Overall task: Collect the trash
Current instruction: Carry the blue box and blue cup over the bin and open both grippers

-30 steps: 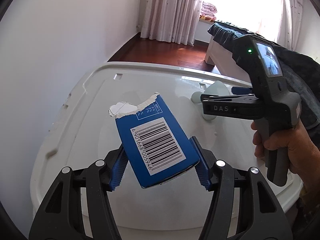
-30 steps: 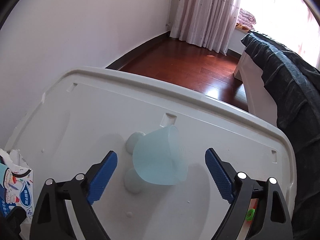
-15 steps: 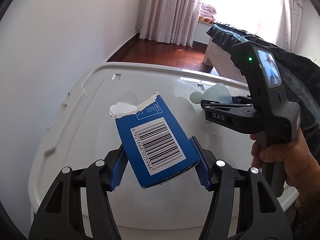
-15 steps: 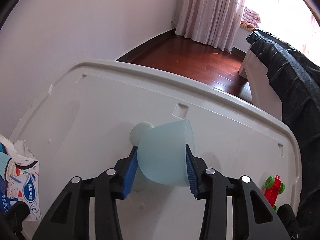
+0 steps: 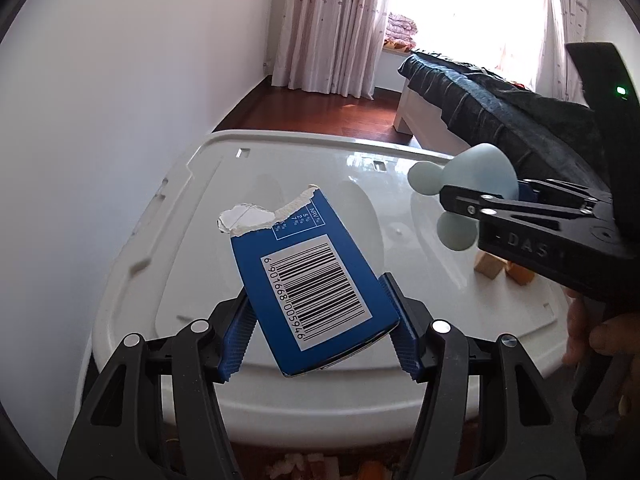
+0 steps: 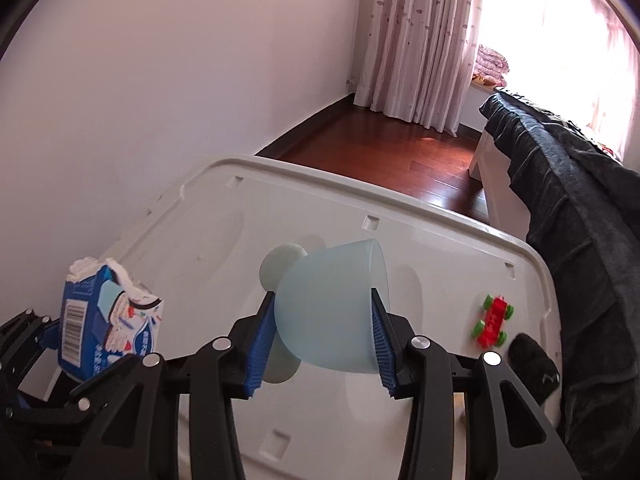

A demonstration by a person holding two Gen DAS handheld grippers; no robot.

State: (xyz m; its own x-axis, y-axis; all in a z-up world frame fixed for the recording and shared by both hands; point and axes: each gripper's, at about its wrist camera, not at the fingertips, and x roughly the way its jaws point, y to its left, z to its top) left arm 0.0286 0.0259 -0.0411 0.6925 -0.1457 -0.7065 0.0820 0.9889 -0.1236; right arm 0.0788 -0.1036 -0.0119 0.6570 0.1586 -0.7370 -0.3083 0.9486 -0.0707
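My left gripper [image 5: 320, 324] is shut on a torn blue carton [image 5: 308, 280] with a barcode and holds it above the white plastic bin lid [image 5: 200, 240]. The carton also shows in the right wrist view [image 6: 104, 320] at the left. My right gripper [image 6: 322, 332] is shut on a pale blue plastic cup [image 6: 332, 312] with round ears, lifted off the lid [image 6: 200, 240]. In the left wrist view the cup [image 5: 476, 180] hangs at the right in the right gripper [image 5: 500, 208].
A red and green toy car [image 6: 492, 322] lies on the lid's right side. Wooden blocks [image 5: 504, 270] sit on the lid near the right gripper. A bed with a dark cover [image 6: 560, 168] stands to the right, a white wall to the left.
My right gripper closed on the pale blue cup and lifted it off the lid. Both grippers rose and pulled back a little. The carton stayed gripped.
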